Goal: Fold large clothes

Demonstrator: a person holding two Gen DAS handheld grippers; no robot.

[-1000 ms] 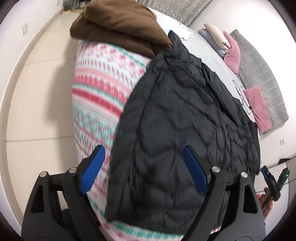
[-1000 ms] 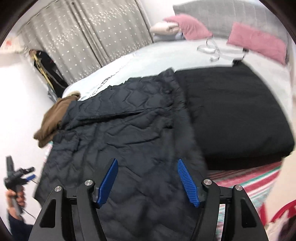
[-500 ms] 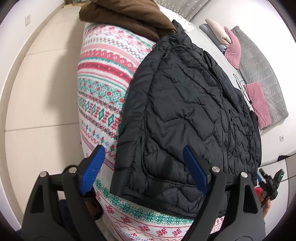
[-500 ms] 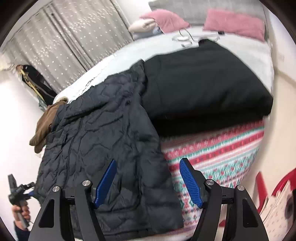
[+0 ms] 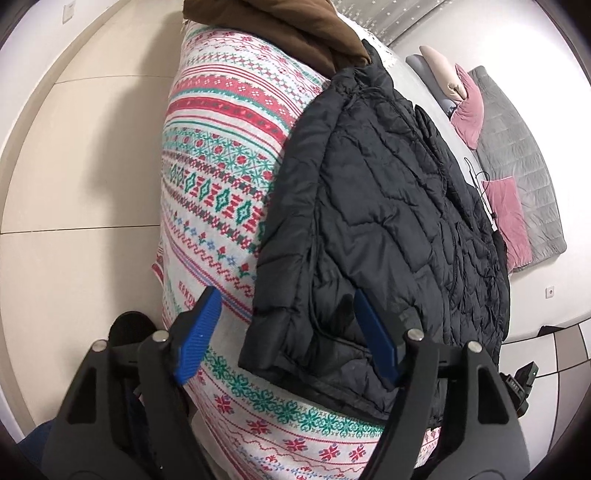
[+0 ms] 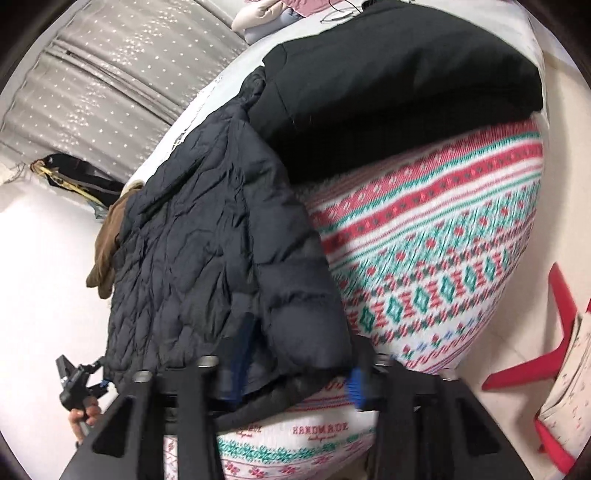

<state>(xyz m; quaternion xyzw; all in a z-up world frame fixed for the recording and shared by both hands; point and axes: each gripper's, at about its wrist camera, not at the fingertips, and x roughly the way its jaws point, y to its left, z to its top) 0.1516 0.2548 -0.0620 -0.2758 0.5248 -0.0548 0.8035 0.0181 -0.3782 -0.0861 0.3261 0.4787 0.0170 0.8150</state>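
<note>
The right gripper [image 6: 295, 363] has just been closing, and its blue pads now straddle the hem corner of the black quilted jacket [image 6: 207, 258]; whether they already pinch it I cannot tell. The left gripper [image 5: 288, 332] has narrowed a little but stays released, the jacket's other hem corner between its pads. The jacket lies spread on a patterned blanket [image 5: 221, 177] over the bed's edge, beside a brown garment [image 5: 280, 26] and a black folded cloth [image 6: 388, 85].
</note>
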